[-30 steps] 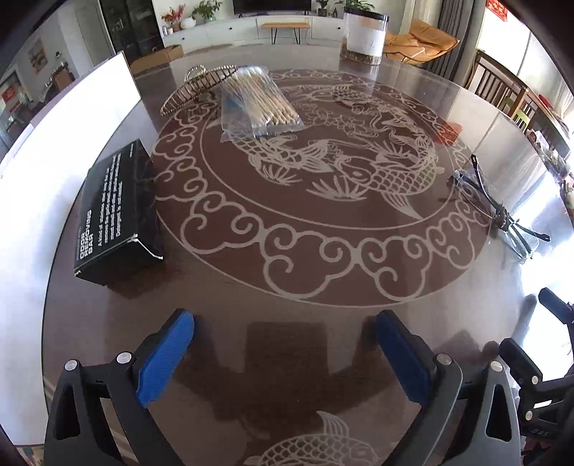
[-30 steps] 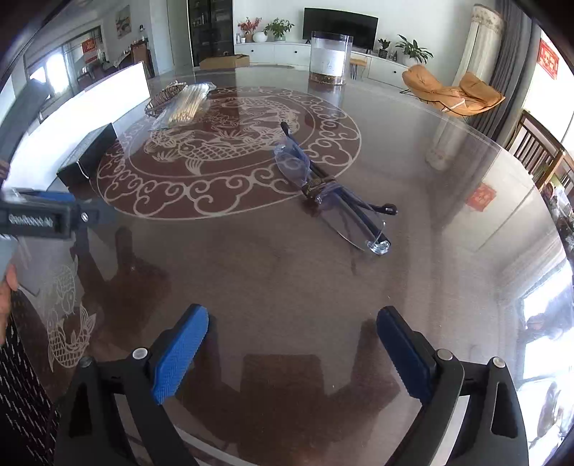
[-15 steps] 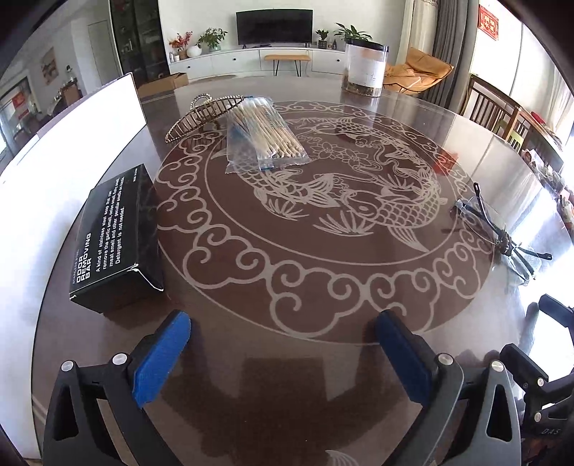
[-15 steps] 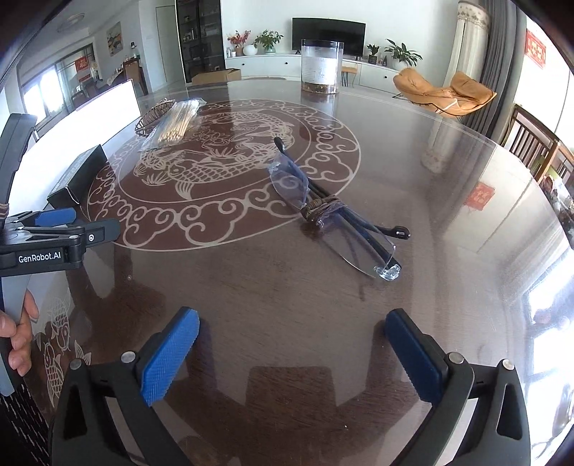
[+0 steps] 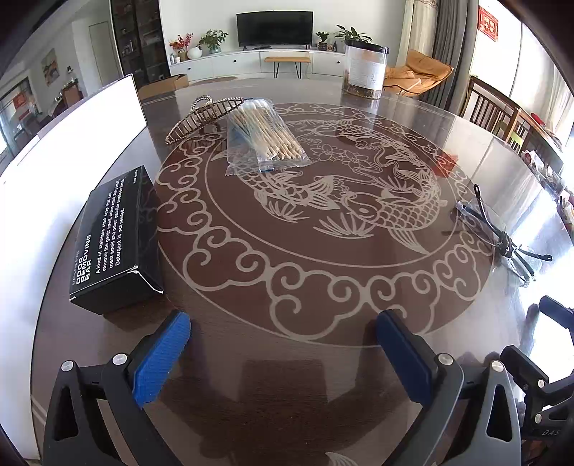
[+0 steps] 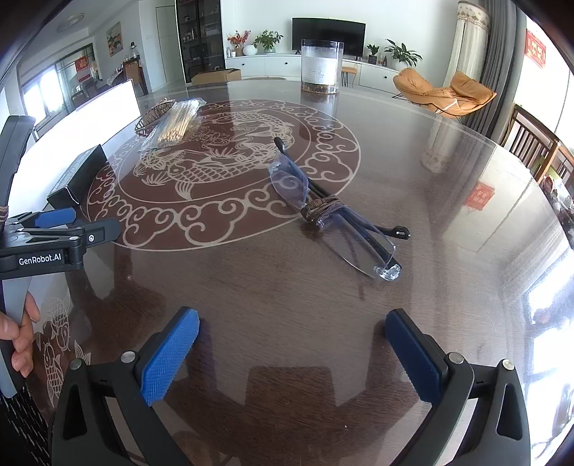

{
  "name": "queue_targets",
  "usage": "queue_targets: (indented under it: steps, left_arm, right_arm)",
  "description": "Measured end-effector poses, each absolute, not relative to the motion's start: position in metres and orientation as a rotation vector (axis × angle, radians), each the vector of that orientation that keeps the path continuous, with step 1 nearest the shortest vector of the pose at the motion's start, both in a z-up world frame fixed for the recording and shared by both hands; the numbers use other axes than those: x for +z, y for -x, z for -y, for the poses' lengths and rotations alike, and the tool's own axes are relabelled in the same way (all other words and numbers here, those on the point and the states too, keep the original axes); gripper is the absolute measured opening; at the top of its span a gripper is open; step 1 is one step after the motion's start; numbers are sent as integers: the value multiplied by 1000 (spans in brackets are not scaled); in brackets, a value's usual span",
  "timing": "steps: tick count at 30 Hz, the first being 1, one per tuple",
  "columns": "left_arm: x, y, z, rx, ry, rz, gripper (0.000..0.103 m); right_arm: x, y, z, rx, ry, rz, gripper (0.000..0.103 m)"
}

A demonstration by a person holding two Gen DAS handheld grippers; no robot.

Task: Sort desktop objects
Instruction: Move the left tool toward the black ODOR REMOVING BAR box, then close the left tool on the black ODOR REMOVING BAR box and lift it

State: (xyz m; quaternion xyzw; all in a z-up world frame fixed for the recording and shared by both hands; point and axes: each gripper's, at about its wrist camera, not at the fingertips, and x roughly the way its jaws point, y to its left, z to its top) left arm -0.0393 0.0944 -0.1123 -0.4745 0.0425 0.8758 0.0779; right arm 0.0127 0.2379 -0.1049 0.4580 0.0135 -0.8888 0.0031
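Left wrist view looks across a round dark wood table (image 5: 287, 387) under glass, its middle etched with a pale fish and cloud-scroll design. At the left edge a white board (image 5: 71, 150) lies along the table, and just inside it sits a black box (image 5: 114, 236) printed "ODOR REMOVING BAR". Farther back a small wire basket (image 5: 201, 116) rests on its side, touching the far end of a clear bag of cotton swabs (image 5: 263, 138). A tall clear jar (image 5: 364, 73) with a dark lid stands at the far rim. At the right, folded rimless glasses (image 5: 497, 233) lie on the outer scrollwork, bound at the middle with brown cord. Beyond the table are a white cabinet with a television (image 5: 274, 28) and potted plants, an orange lounge chair (image 5: 418, 73), grey curtains and wooden dining chairs at the right.

Low in this view the left gripper (image 5: 283, 347) hovers over bare table with its blue pads (image 5: 161, 358) spread wide, holding nothing. The black box is just beyond its left finger.

From the right wrist view the left gripper shows side-on at the left edge, marked "GenRobot.AI", with a hand (image 6: 19, 337) on its handle. The glasses (image 6: 333, 211) lie ahead near the centre, well apart from the right gripper (image 6: 292, 353). Its blue pads (image 6: 168, 355) also stand wide apart above the glass, empty and touching nothing.
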Motion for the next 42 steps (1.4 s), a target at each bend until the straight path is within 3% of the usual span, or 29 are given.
queue_targets:
  steps: [35,42]
  left_arm:
    - [-110,21,-86,2508,1548,-168,103]
    - [-111,18,-43,2653,1701,13,103]
  right_arm:
    - [-105,-13,-238,-2787,-1436,-42,103]
    - [-105,-13,-238,-2787,-1436,-42,103]
